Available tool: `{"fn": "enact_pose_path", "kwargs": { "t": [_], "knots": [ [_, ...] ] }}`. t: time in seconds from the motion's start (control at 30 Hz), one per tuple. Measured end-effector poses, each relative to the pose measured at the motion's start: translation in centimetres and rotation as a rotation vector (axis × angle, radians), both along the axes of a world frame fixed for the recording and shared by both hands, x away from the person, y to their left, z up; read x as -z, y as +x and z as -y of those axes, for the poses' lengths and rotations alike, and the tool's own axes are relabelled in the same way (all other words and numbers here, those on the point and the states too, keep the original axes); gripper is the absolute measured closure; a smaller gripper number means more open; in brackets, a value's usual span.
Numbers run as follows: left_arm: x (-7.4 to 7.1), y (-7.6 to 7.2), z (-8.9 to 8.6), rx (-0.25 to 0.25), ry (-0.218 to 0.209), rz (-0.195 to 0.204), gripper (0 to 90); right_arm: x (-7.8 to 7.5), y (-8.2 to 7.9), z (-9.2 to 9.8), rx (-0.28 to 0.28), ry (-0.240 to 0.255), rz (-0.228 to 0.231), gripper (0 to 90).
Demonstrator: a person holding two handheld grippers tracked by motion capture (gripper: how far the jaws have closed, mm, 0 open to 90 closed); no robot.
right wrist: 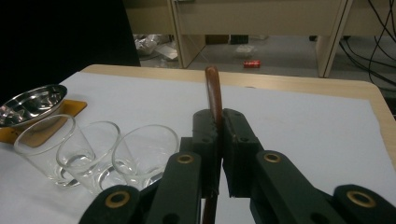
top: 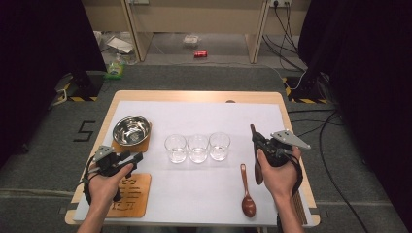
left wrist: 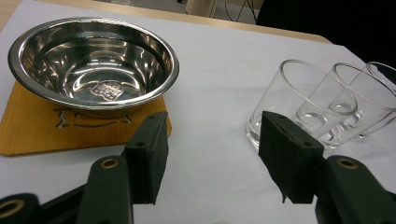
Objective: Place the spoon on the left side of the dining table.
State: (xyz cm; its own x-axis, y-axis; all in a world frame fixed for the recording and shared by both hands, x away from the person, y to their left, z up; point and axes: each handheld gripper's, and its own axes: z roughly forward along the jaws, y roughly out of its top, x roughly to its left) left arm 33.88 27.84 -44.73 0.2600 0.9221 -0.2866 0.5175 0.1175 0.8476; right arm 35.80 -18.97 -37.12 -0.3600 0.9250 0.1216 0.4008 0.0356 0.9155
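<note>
Your forearms come in bare from six o'clock, no sleeves on show. Your left gripper (top: 127,158) is matte black with a small grey three-cornered plate on top, and a dark cable loops down at your wrist around seven o'clock. Up close its jaws are thick black blocks with tiny screw holes, on arms carrying brass-coloured rivets. Your right gripper (top: 253,132) matches: black body, larger grey three-cornered plate at two o'clock, black cable along the wrist, brass rivets.
</note>
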Motion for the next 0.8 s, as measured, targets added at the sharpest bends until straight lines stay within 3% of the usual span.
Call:
{"fn": "enact_pose_path", "kwargs": {
  "t": [0.8],
  "knots": [
    [-0.5, -0.2, -0.2, -0.004, -0.004, 0.015, 42.0, -1.6, 0.2, -1.4, -0.023, 0.025, 0.095, 84.6]
  ]
}}
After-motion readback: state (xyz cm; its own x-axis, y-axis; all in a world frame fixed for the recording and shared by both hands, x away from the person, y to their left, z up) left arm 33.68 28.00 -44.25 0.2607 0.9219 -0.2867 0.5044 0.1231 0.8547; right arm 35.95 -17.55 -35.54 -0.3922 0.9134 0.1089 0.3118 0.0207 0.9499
